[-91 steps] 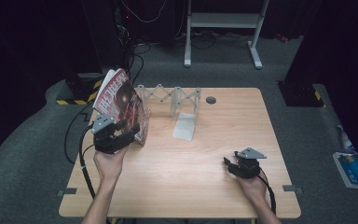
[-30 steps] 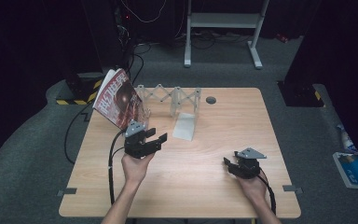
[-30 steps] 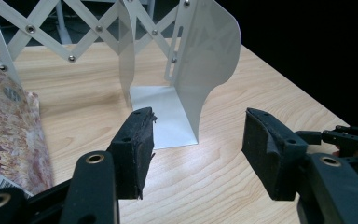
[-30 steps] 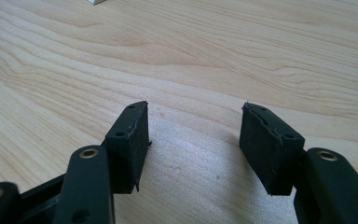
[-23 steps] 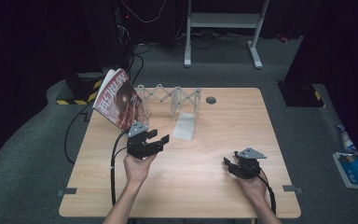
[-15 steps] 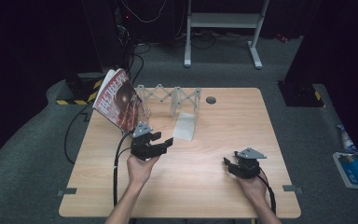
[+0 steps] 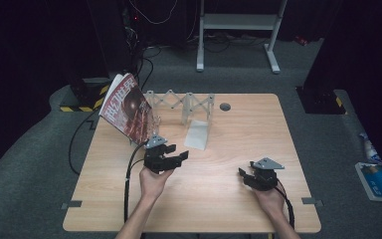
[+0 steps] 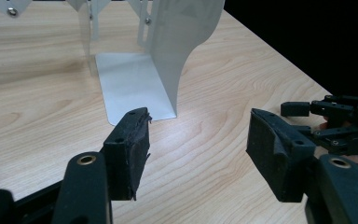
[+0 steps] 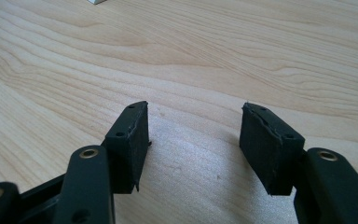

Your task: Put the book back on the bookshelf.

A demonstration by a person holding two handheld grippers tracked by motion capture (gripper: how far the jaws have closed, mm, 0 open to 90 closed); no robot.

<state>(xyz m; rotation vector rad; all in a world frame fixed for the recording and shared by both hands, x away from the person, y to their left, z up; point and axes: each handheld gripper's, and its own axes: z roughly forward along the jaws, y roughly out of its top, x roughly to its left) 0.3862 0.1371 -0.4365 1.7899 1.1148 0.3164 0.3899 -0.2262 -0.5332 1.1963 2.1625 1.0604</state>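
A red magazine (image 7: 127, 107) leans tilted at the left end of a white folding rack (image 7: 181, 103) on the wooden table (image 7: 238, 134). A white bookend (image 7: 198, 133) stands at the rack's right end; its upright plate (image 8: 179, 51) rises just ahead of my left gripper (image 8: 198, 140). My left gripper (image 7: 178, 157) is open and holds nothing, to the front left of the bookend. My right gripper (image 7: 247, 176) rests low over the table at front right; in the right gripper view the right gripper (image 9: 195, 140) is open above bare wood.
The right gripper (image 8: 340, 126) lies off to the right in the left gripper view. A round grommet (image 7: 225, 106) sits near the table's far edge. On the floor, a blue and white item (image 7: 378, 180) lies right of the table and a white stand (image 7: 238, 30) behind it.
My left gripper has left the magazine and moved right and toward the table's middle, open and empty. The magazine stays leaning on the rack. The right gripper has not moved.
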